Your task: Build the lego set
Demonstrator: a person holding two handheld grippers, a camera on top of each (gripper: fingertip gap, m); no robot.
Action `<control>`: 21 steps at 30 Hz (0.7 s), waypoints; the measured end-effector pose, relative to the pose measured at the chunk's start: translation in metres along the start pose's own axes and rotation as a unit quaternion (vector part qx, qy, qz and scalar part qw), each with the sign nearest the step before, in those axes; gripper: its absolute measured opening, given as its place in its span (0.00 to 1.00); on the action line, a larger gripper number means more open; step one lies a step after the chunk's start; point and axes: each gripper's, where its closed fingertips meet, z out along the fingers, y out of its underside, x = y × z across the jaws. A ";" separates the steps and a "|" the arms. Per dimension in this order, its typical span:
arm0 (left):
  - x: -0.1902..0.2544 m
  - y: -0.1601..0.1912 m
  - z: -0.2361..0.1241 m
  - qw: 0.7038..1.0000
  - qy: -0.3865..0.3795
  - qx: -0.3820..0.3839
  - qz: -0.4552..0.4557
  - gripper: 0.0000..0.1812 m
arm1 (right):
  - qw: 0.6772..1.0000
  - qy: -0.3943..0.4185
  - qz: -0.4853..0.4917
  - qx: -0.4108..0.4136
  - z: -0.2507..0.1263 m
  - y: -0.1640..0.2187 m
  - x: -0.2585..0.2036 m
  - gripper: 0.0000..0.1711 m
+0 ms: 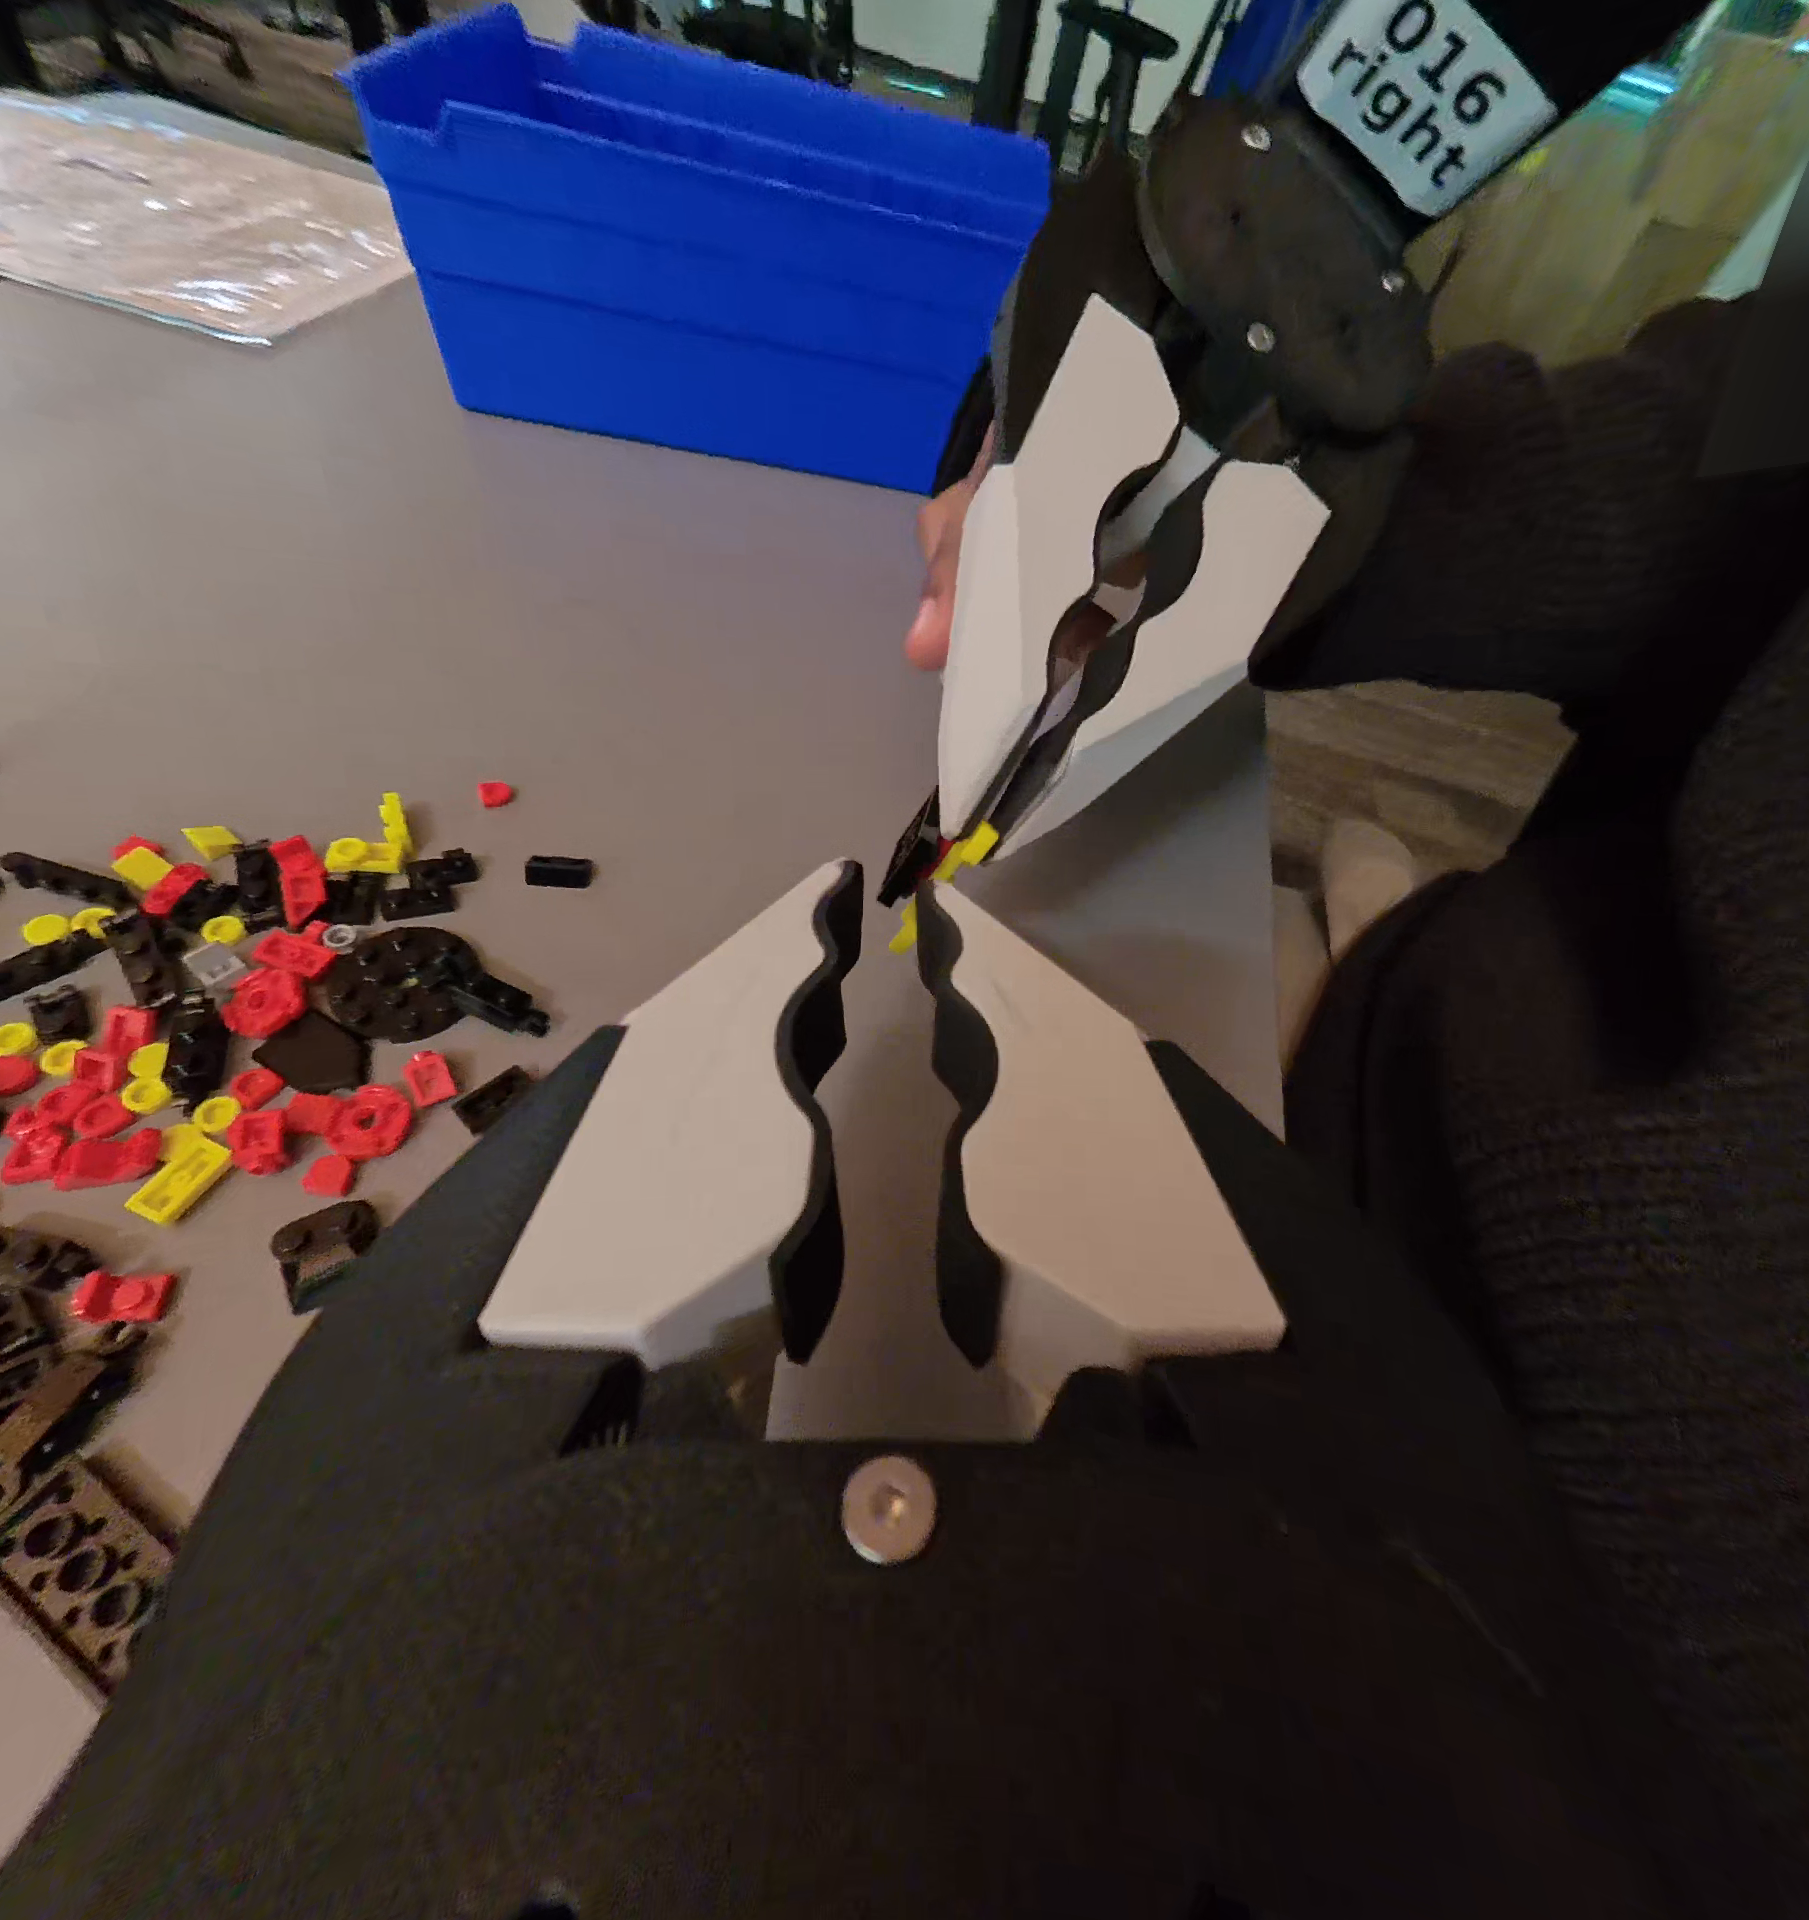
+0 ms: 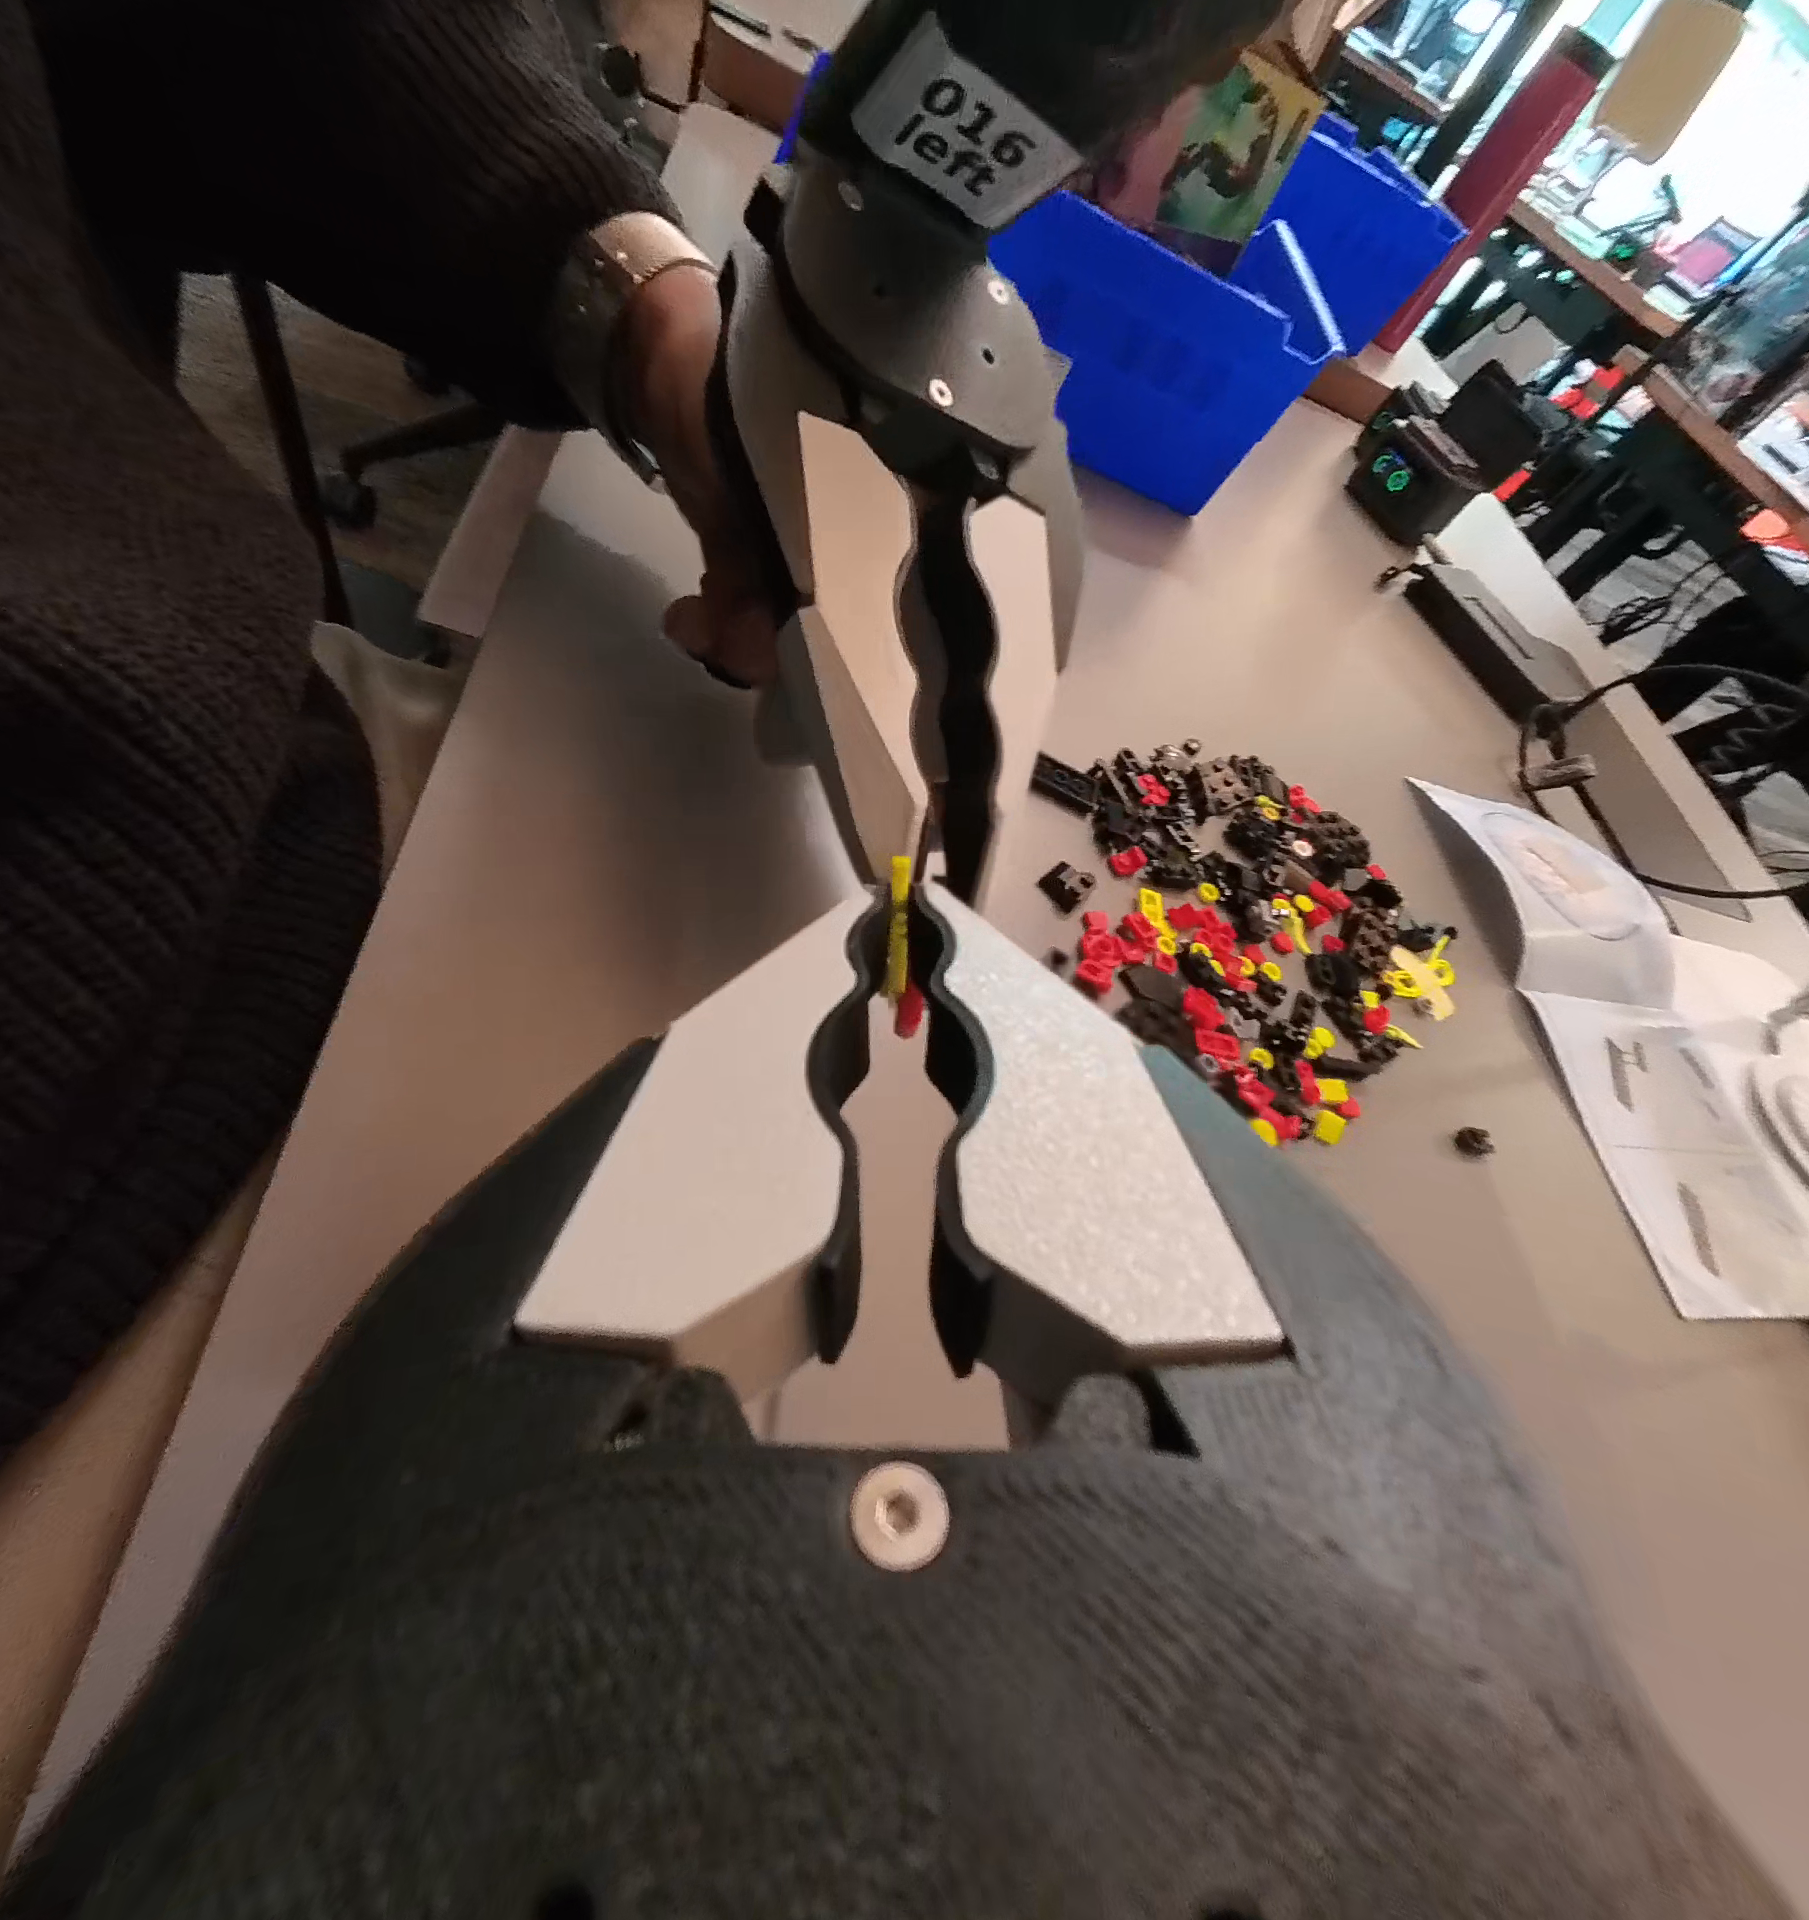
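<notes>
My right gripper (image 2: pixel 900 909) is shut on a small lego assembly (image 2: pixel 898 951) of a yellow plate with a red piece, held edge-on above the table. In the left wrist view it (image 1: pixel 957 836) comes down from the upper right with the yellow, red and black assembly (image 1: pixel 944 850) at its tips. My left gripper (image 1: pixel 892 899) meets it tip to tip, jaws almost closed on a small yellow piece (image 1: pixel 905 927). The left gripper (image 2: pixel 941 868) also shows in the right wrist view, pointing down.
A pile of loose black, red and yellow pieces (image 1: pixel 204 1018) lies on the grey table (image 1: pixel 567 623), also seen in the right wrist view (image 2: pixel 1264 935). Blue bins (image 1: pixel 692 260) stand at the back. An open instruction booklet (image 2: pixel 1648 1143) lies right. A dark sleeve (image 2: pixel 100 623) fills the near side.
</notes>
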 end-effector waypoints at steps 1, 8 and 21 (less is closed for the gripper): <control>0.002 0.002 0.000 1.000 0.010 -0.002 -0.002 0.04 | 1.000 -0.011 0.003 0.002 0.000 0.000 -0.003 0.01; 0.032 -0.001 -0.005 0.994 0.104 0.017 0.017 0.01 | 0.991 -0.098 0.073 0.056 -0.007 -0.013 -0.022 0.01; 0.016 0.003 0.011 0.999 0.003 -0.029 0.038 0.00 | 0.991 -0.090 0.096 -0.010 -0.009 0.006 -0.017 0.01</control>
